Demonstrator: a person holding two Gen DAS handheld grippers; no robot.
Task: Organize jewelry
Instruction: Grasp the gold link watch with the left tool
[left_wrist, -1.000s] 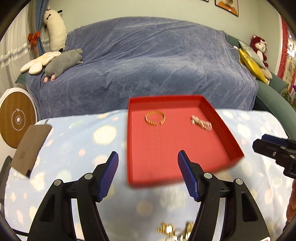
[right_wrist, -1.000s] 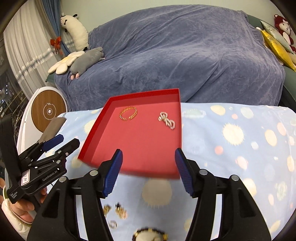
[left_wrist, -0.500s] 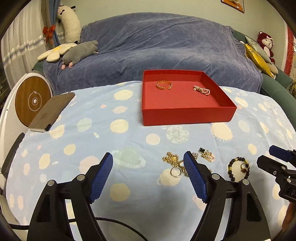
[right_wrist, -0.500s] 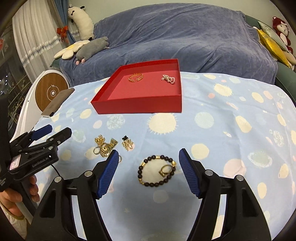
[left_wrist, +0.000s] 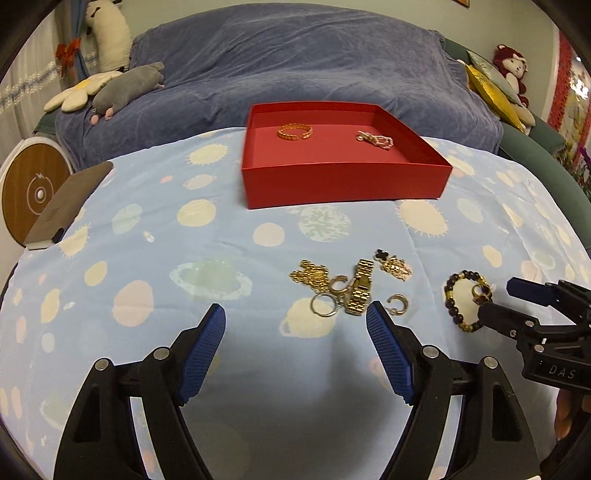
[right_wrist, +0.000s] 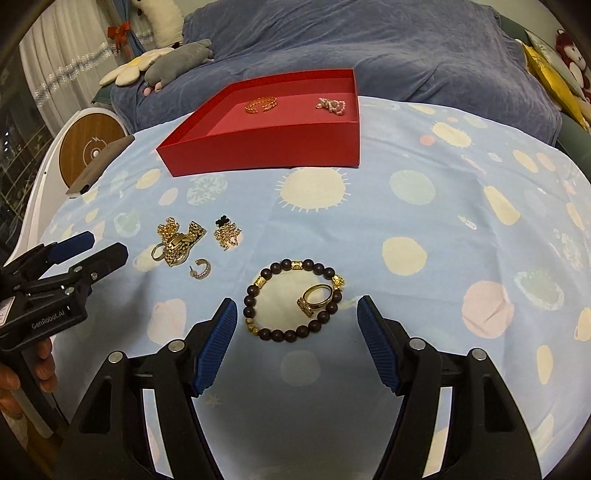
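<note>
On the spotted blue tablecloth (right_wrist: 424, 206), a dark bead bracelet (right_wrist: 291, 301) with a gold ring (right_wrist: 316, 297) on it lies just ahead of the right gripper (right_wrist: 293, 325), whose jaws have just been opening and stand wide, empty. Beside a gold heap (left_wrist: 340, 284), the left gripper (left_wrist: 295, 332) has likewise just widened, holding nothing. Behind sits a red tray (left_wrist: 347, 181) with two pieces inside.

Setting: a home living room. Evidence: sofa (left_wrist: 295, 62) under a blue-grey throw; plush toys, namely a grey animal (left_wrist: 129, 86), a flower cushion (left_wrist: 79, 92) and a red monkey (left_wrist: 511, 70); white curtain (right_wrist: 51, 66) tied with a red bow (right_wrist: 119, 31); surface draped in a pale blue cloth (left_wrist: 221, 229) printed with planets.
</note>
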